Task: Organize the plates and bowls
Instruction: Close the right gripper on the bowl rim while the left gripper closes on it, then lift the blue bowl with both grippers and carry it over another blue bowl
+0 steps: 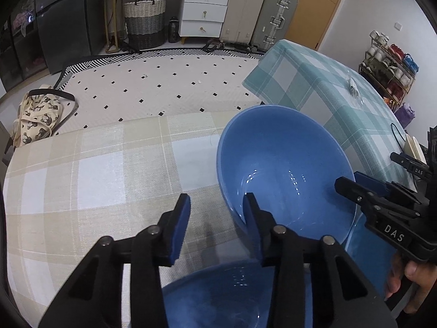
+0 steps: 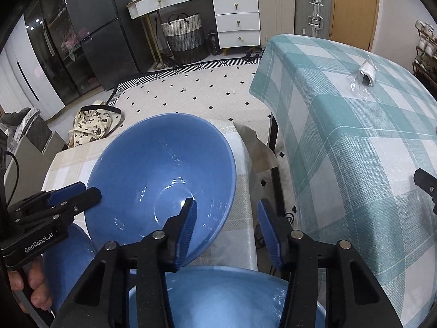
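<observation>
The main risk here, as I judge it, is a lopsided grab: the big blue bowl (image 1: 286, 169) sits on the beige checked tablecloth (image 1: 95, 177) close to that table's right edge, and beyond it is an open gap down to the floor before the green checked table (image 2: 355, 136). A thin, glossy rim pinched on one side only could swivel or slip out and knock into the other blue dishes just below the tongs, one under the left tool (image 1: 232, 295) and one under the right (image 2: 218, 298). The left gripper (image 1: 218, 218) has its tongs apart, the bowl's near rim running between them with one pad over the inside and one outside (no squeeze that I can see). The right gripper (image 2: 226, 224) is likewise spread, straddling the opposite side of the rim, nothing clamped. Closing both unevenly could tip the bowl. The bowl itself is wide, smooth and deep, a solid mid-blue with a small flat bottom, empty, with ceiling lights glinting off the glaze; it looks tilted toward the cameras, though lens distortion makes that hard to call.
</observation>
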Motion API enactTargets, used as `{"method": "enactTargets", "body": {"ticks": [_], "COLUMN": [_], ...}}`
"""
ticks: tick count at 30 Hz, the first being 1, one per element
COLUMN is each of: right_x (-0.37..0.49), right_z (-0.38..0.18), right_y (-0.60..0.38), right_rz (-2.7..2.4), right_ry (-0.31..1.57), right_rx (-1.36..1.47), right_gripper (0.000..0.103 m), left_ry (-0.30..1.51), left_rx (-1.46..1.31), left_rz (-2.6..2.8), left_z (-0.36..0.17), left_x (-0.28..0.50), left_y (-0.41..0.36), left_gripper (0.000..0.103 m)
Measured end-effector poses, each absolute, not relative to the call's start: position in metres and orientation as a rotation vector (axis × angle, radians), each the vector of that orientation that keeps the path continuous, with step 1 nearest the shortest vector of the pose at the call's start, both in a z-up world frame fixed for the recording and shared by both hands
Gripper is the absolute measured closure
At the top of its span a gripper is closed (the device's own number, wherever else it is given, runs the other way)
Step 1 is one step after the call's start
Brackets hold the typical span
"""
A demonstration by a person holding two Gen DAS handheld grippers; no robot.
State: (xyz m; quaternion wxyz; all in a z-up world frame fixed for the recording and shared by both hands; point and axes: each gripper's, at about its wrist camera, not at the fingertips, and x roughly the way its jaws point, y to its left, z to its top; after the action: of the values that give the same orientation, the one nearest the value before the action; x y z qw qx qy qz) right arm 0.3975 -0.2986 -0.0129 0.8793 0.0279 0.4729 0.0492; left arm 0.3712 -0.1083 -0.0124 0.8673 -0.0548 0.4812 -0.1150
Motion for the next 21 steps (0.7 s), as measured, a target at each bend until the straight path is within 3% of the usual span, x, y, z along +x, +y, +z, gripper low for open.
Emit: {"method": "enactTargets", "body": {"ticks": [3, 7, 21], "right_x": [0.3972, 0.3964, 0.3921], "right_z": [-0.0145, -0.0156, -0.0165], "right_y": [-0.2953, -0.2936, -0.288], "right_rz": [0.103, 0.105, 0.112], "right_ry": [0.987, 0.982, 0.973], "right_rx": [0.038, 0.023, -0.017], "right_gripper": [0.071, 0.077, 0.085], "left_ry": [1.001, 0.996, 0.984], "left_rx": [-0.111, -0.112, -0.09], "left_rz": [-0.251, -0.263, -0.269], "left_z": [-0.0119, -0.0119, -0.0119], "left_x": [0.3712, 0.3712, 0.3703], "left_y": [-0.1108, -0.1126, -0.117], "left_gripper": [0.074, 0.082, 0.089]}}
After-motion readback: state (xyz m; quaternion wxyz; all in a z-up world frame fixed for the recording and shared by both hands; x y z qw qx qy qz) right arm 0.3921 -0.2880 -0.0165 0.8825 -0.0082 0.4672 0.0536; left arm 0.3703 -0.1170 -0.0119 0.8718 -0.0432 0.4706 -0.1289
